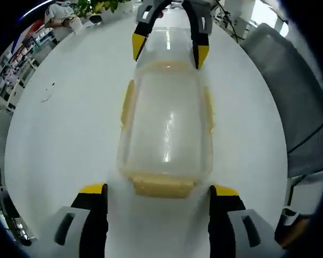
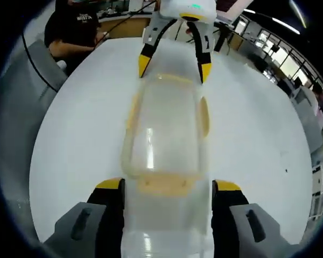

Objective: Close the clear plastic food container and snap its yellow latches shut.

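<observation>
One clear plastic food container point(image 1: 166, 126) lies on the white desk point(image 1: 70, 129), lid on, long axis running 6 to 12 o'clock between the two tongs. Contents: none discernible. Yellow latches point(image 1: 162, 186): four counted, one per side. Left tongs point(image 1: 159, 194) released, straddling the near end; right tongs point(image 2: 167, 192) released, straddling the opposite end.

Bright, even overhead light; white counter point(image 1: 70, 123) nearly overexposed, shadows faint. Glare streaks on the container point(image 1: 167, 126) lid. Soft focus throughout; fisheye bending at edges
</observation>
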Motion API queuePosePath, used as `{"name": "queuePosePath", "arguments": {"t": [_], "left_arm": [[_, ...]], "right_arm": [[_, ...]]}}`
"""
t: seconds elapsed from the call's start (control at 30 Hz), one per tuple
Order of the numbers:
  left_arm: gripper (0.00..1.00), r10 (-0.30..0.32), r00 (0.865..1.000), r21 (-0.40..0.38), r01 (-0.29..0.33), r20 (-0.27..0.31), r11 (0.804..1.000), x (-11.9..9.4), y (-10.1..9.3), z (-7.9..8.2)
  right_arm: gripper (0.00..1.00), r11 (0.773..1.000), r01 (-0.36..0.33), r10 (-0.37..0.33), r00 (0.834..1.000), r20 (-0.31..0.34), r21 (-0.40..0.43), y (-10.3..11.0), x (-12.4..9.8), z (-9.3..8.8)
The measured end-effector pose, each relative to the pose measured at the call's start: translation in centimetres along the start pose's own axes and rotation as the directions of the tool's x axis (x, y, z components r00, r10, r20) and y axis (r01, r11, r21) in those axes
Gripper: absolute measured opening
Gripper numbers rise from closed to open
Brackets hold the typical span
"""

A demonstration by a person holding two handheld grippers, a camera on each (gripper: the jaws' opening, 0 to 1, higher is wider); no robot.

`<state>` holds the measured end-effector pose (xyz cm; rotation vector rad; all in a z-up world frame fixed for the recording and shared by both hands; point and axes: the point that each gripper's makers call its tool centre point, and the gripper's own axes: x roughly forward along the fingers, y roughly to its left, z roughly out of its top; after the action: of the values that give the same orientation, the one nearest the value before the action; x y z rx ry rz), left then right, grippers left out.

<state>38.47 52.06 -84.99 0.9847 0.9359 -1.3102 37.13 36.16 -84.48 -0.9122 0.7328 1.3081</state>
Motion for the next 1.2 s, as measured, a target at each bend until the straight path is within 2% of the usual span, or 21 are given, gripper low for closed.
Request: {"name": "queuePosePath", "arguments": {"t": [0.2, 0.33, 0.47, 0.67, 0.87, 1.07, 1.2], "left_arm": [[0.71, -0.019, 1.000, 0.005, 0.019, -0.004, 1.000, 0.10, 0.05, 0.07], [0.71, -0.023, 1.000, 0.017, 0.023, -0.010, 1.000, 0.16, 0.07, 0.10], [0.69, -0.017, 1.000, -0.003, 0.017, 0.007, 1.000, 0.14, 0.24, 0.16], [0.67, -0.011, 1.000, -0.022, 0.011, -0.018, 1.000, 0.26, 0.35, 0.31], [0.59, -0.016, 1.000, -0.009, 0.016, -0.022, 1.000, 0.16, 0.14, 0.57], [0.43, -0.028, 0.999, 0.014, 0.028, -0.020, 0.999, -0.07, -0.09, 0.70], [0.42, -0.028, 0.999, 0.013, 0.028, -0.020, 1.000, -0.02, -0.16, 0.70]], "right_arm": [[0.63, 0.996, -0.045, 0.045, 0.999, 0.001, 0.081, -0.35, 0.33, -0.22], [0.58, 0.989, -0.100, 0.101, 0.995, -0.003, 0.107, 0.27, 0.52, -0.30], [0.57, 0.991, -0.113, 0.114, 0.993, -0.006, 0.078, 0.51, 0.52, -0.14], [0.60, 0.990, -0.126, 0.127, 0.992, -0.021, 0.059, 0.59, 0.78, 0.19], [0.60, 0.990, -0.130, 0.132, 0.991, -0.037, 0.055, 0.63, 0.79, 0.17], [0.60, 0.990, -0.129, 0.132, 0.990, -0.052, 0.057, 0.62, 0.78, 0.15], [0.59, 0.990, -0.129, 0.132, 0.990, -0.051, 0.055, 0.64, 0.74, 0.05]]}}
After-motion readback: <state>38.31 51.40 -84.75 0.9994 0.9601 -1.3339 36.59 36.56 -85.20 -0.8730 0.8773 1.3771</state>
